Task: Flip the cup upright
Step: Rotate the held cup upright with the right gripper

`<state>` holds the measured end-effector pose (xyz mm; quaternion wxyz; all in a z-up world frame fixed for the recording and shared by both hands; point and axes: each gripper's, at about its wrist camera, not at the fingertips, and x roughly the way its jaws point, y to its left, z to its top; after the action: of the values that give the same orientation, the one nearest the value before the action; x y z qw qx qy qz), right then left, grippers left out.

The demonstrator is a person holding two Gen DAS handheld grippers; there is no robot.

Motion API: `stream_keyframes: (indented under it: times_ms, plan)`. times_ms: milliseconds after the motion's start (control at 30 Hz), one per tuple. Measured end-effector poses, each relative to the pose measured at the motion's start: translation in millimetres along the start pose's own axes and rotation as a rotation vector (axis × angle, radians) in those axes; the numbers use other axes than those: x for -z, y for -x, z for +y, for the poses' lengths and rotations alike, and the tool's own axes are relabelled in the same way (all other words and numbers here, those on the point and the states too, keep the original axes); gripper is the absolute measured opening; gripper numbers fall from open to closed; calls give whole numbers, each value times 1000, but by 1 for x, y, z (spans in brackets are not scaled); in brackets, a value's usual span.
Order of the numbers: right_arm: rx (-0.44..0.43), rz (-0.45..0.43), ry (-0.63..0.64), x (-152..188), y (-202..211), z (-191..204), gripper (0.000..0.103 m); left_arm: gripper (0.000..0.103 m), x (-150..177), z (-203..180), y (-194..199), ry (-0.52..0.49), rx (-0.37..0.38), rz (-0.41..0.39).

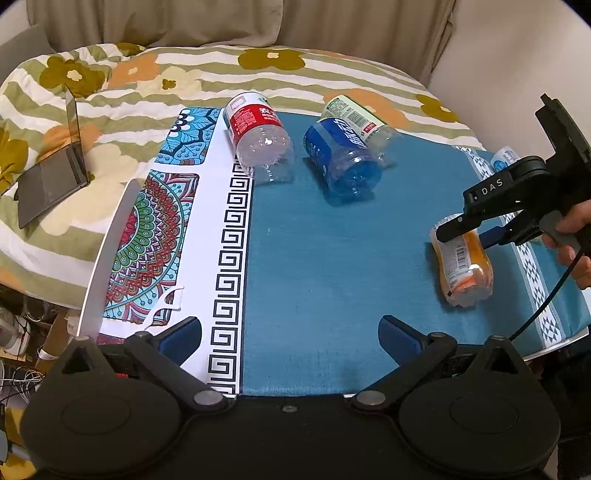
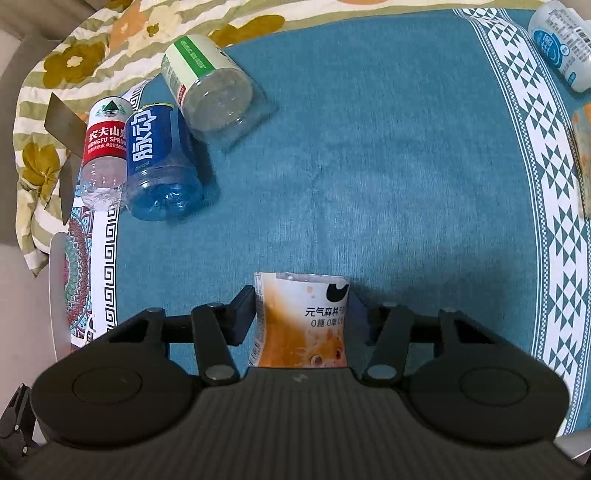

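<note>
The orange cup (image 2: 301, 321) lies on its side between my right claw's (image 2: 303, 314) fingers, gripped; my left claw (image 1: 290, 332) gapes empty.

A home bedroom, a floral striped quilt (image 1: 207, 70) on a bed, beige curtains (image 1: 177, 22) behind, an open laptop (image 1: 55, 173), a cloth-covered table (image 1: 332, 258) alongside

Glossy clear plastic cup (image 2: 303, 321) lies on matt woven blue cloth (image 2: 369, 147).
</note>
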<state>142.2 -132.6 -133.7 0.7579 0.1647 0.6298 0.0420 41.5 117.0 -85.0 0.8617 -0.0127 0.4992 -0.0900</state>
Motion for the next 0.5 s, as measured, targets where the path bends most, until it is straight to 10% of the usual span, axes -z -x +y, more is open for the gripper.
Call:
stream_keyframes:
  times_ms: [500]
  plan:
    - [-2,-61,73,11,16,10,65,103,-2,0,7,-19,-13,-11]
